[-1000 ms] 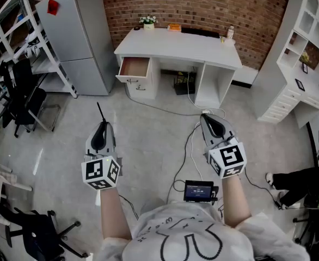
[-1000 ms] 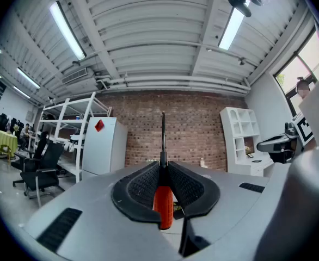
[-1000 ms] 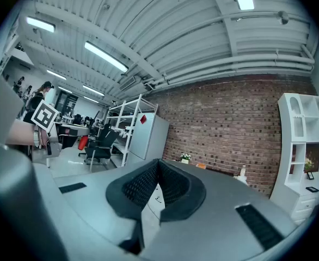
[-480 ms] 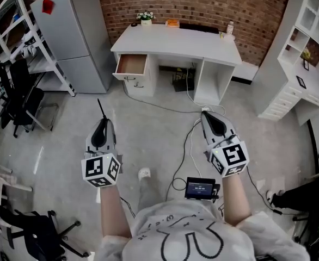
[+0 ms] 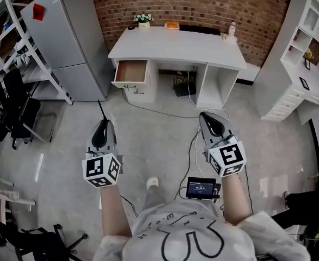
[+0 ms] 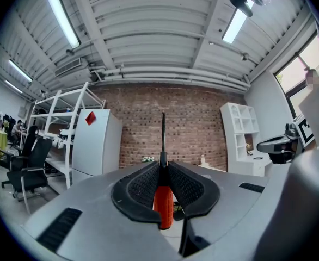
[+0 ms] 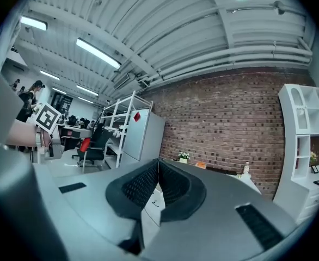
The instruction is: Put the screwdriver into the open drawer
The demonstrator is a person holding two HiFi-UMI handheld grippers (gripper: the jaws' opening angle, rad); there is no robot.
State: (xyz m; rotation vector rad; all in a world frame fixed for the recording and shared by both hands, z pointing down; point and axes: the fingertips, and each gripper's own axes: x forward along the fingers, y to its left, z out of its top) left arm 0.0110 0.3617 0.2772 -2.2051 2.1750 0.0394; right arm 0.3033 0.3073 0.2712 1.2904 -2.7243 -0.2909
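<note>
My left gripper (image 5: 101, 125) (image 6: 163, 170) is shut on a screwdriver (image 6: 163, 200) with an orange-red handle; its thin black shaft (image 5: 100, 109) sticks out forward past the jaws. The open drawer (image 5: 131, 72) shows its brown inside at the left end of the white desk (image 5: 176, 45), well ahead of both grippers across bare floor. My right gripper (image 5: 209, 118) (image 7: 157, 165) is shut with nothing in it, level with the left one and to its right.
A grey fridge (image 5: 61, 37) stands left of the desk, metal shelving (image 5: 10, 42) and black chairs (image 5: 18, 110) further left. White shelf cabinets (image 5: 301, 53) line the right. Cables (image 5: 189, 145) trail over the floor toward the desk. A small screen (image 5: 201, 188) hangs at my waist.
The desk and drawer have come a little nearer in the head view as I walk forward. Both grippers hold the same pose, the screwdriver still gripped.
</note>
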